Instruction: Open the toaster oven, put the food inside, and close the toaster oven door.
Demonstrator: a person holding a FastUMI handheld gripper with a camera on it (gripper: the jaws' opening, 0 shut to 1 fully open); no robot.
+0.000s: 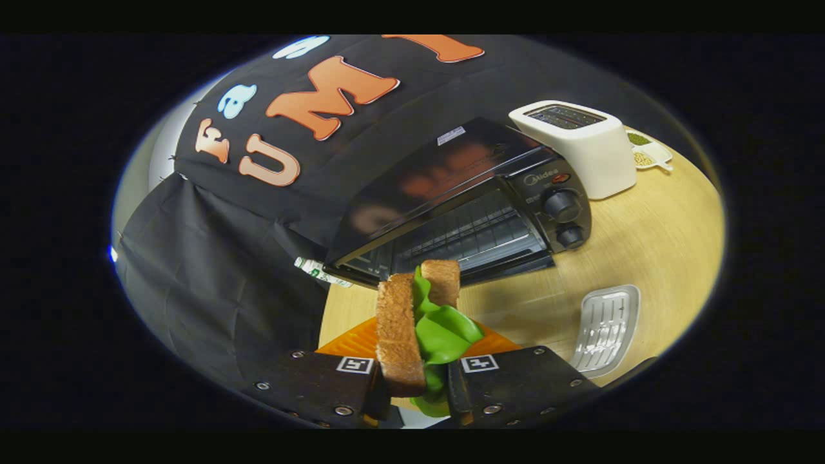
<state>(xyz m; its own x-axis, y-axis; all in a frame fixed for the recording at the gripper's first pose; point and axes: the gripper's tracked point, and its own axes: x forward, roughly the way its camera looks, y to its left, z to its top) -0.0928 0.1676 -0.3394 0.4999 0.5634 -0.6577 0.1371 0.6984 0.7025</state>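
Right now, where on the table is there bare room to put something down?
Bare wood lies between the toaster oven, the white toaster and the metal tray. It is crowded by the gripper, shut on the sandwich above the orange mat.

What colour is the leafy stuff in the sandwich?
Bright green. The lettuce sits between brown bread slices in the sandwich the tongs hold, in the gripper view.
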